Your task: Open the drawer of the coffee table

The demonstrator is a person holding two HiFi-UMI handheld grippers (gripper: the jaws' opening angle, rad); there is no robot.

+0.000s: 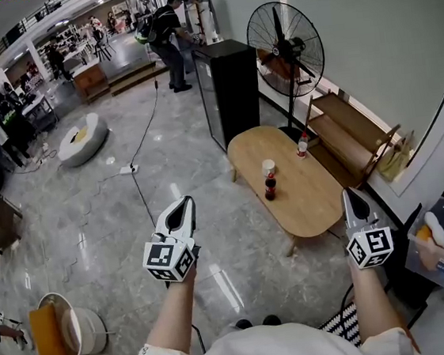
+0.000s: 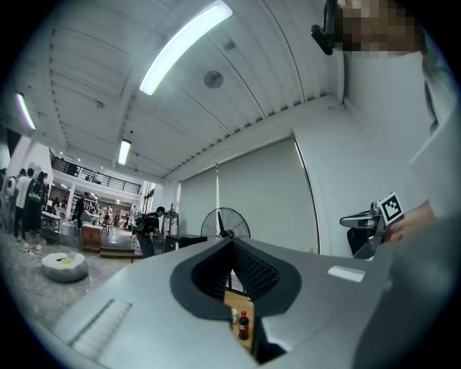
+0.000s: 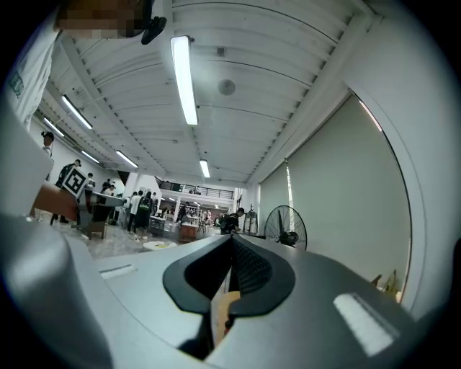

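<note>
two grippers reach out level above the floor in the head view, the left gripper (image 1: 183,202) and the right gripper (image 1: 350,193). the oval wooden bench (image 1: 312,202) stands just ahead between them, nearer the right one, and bears a cola bottle (image 1: 270,187) and a cup (image 1: 268,165). its drawer cannot be made out. left gripper view: jaws closed tip to tip on nothing, with the bench showing through the slit below. right gripper view: jaws fully together and empty, with a sliver of bench behind.
</note>
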